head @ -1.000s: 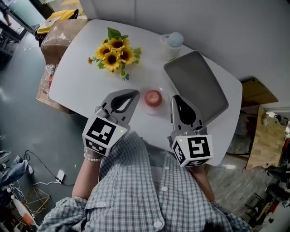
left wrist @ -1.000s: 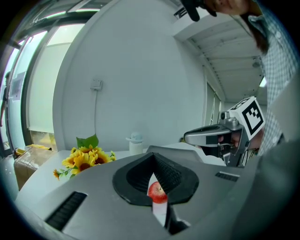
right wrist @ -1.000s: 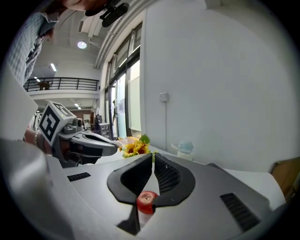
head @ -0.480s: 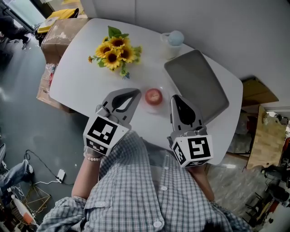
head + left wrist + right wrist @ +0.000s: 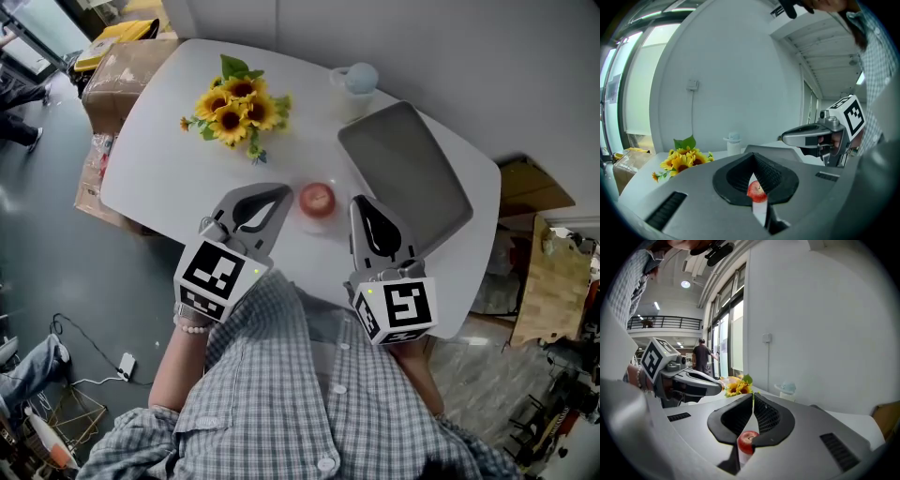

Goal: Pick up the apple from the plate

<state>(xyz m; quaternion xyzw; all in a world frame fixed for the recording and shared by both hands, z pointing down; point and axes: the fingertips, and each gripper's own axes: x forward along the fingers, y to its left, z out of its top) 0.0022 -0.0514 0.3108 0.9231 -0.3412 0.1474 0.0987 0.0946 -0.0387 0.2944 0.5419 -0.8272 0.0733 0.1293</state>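
The head view looks steeply down on the table [image 5: 159, 159]. Both gripper views face low across it, sharing the apple [image 5: 757, 191].

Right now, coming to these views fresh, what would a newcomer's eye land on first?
Probably the red apple near the front edge of the white table, flanked by the left claw and the right claw, both shut and empty. Next come the bright sunflowers at the far left of the head view, and the big grey tray on the other side of the apple.
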